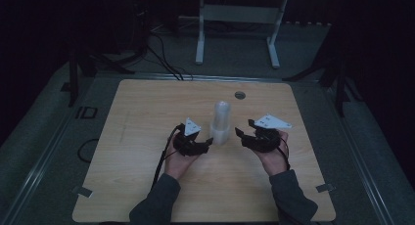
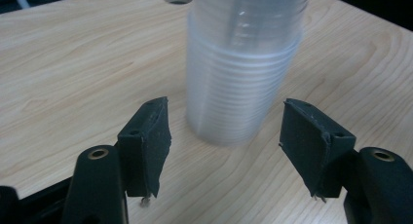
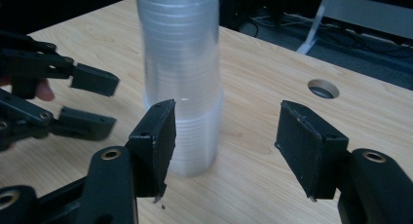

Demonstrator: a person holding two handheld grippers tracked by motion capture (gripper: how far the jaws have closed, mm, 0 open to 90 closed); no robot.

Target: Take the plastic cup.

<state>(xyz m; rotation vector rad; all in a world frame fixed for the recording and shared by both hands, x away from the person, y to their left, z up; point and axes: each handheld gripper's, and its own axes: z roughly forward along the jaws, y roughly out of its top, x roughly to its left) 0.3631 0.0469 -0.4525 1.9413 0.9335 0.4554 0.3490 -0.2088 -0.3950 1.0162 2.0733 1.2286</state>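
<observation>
Two grippers flank the upright cup stack (image 1: 220, 122) mid-tabletop (image 1: 142, 117), nearer the far edge: left gripper (image 1: 209, 143), right gripper (image 1: 240, 135). Left gripper view: jaws wide apart, empty, stack just ahead. Right gripper view: jaws spread wide, holding nothing, stack near.

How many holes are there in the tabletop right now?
1. A single round hole sits near the far edge of the wooden table, beyond the stack of clear cups. The stack, hands and grippers could hide another.

Dim lab/studio: black drapes, floor cables (image 1: 164, 58), white stand frame (image 1: 238, 27).
</observation>
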